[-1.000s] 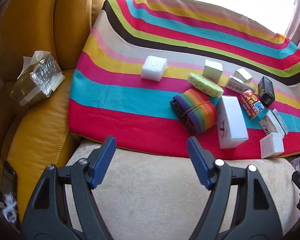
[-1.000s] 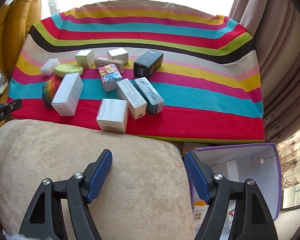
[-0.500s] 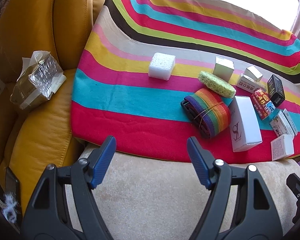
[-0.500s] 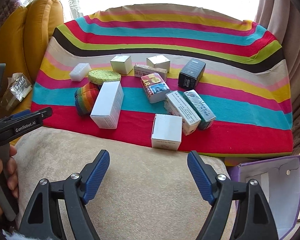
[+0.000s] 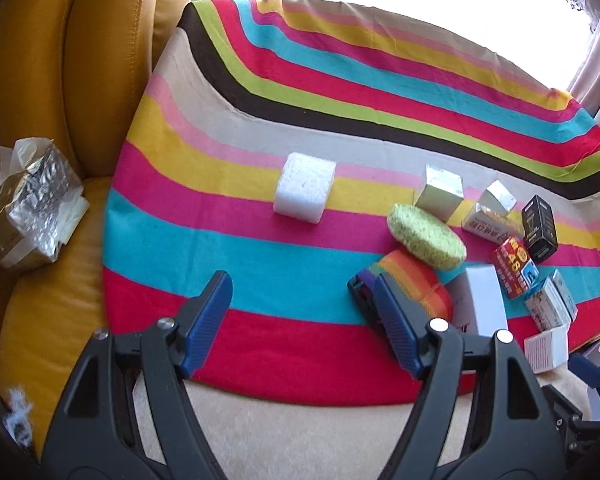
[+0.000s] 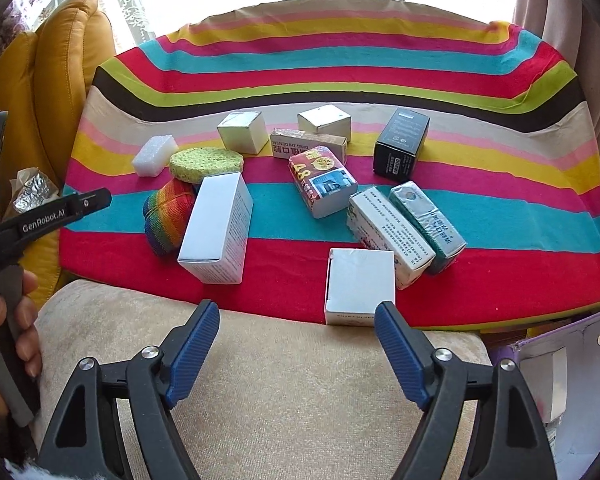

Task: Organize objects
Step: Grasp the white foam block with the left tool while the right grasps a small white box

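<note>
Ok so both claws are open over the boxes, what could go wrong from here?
The small white box sits at the blanket's front edge, so a nudge from the right claw might tip it off. The left claw is close to the rainbow roll, which leans against the tall white box; bumping it could shift both.

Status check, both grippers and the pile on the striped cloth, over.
Left gripper open, empty, over the cloth's near edge by the rainbow roll. Right gripper open, empty, just short of the white box. Nothing picked yet; path clear.
</note>
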Demonstrator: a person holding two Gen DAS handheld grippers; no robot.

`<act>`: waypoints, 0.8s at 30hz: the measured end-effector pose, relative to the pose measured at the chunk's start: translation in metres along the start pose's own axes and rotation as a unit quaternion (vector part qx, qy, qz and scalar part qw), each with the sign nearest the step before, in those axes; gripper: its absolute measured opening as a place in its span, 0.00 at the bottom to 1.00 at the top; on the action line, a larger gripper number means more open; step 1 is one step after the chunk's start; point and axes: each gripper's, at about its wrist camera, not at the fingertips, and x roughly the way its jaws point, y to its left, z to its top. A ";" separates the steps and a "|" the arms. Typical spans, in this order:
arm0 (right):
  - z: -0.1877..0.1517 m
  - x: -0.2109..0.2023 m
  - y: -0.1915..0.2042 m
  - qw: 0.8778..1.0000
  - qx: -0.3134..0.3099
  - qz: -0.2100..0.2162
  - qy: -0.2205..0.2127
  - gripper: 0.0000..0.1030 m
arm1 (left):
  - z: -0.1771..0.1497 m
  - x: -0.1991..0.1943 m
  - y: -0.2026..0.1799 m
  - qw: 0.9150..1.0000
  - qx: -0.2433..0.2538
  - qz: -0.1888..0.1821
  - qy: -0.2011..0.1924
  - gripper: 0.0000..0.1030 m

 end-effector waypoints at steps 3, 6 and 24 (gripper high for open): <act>0.002 0.002 -0.007 1.000 0.021 0.003 -0.004 0.79 | 0.017 0.019 -0.002 1.000 0.011 -0.007 0.008 0.74; 0.004 0.005 -0.012 0.999 0.035 0.001 0.000 0.79 | 0.032 0.043 -0.001 0.999 0.019 -0.005 0.027 0.74; 0.013 0.029 -0.024 0.998 0.038 -0.027 0.033 0.65 | 0.043 0.085 -0.006 0.997 0.052 0.008 0.052 0.47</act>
